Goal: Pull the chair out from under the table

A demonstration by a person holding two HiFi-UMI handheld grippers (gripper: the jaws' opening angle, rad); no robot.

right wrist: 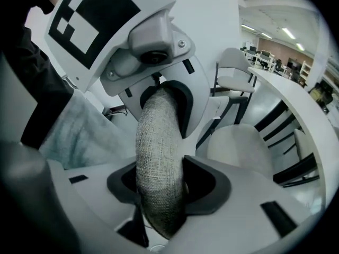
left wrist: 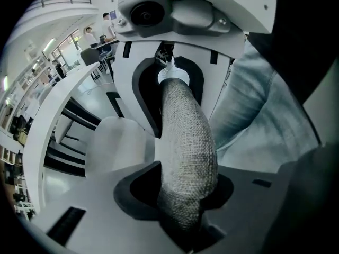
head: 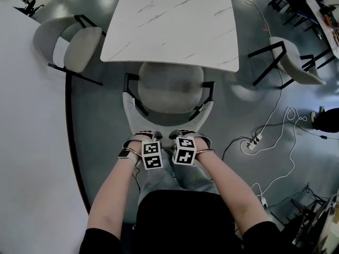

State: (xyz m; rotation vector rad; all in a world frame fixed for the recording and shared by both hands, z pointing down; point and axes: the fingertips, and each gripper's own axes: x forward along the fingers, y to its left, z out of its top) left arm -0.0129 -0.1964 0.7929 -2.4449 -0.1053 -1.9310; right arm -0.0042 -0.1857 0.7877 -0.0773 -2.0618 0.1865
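Observation:
A grey fabric chair (head: 169, 86) with black arm frames stands with its seat partly under the white marble table (head: 175, 20). Its curved backrest (head: 132, 111) faces me. In the head view my left gripper (head: 148, 137) and right gripper (head: 183, 135) sit side by side on the backrest's top edge. The left gripper view shows the woven backrest rim (left wrist: 186, 142) clamped between the jaws of the left gripper (left wrist: 183, 197). In the right gripper view the same rim (right wrist: 158, 157) is pinched by the right gripper (right wrist: 159, 192).
Two more grey chairs stand by the table, one at the left (head: 71, 44) and one at the right (head: 294, 62). A power strip (head: 254, 141) with white cables lies on the floor to the right. My legs in jeans (head: 169, 176) are just behind the backrest.

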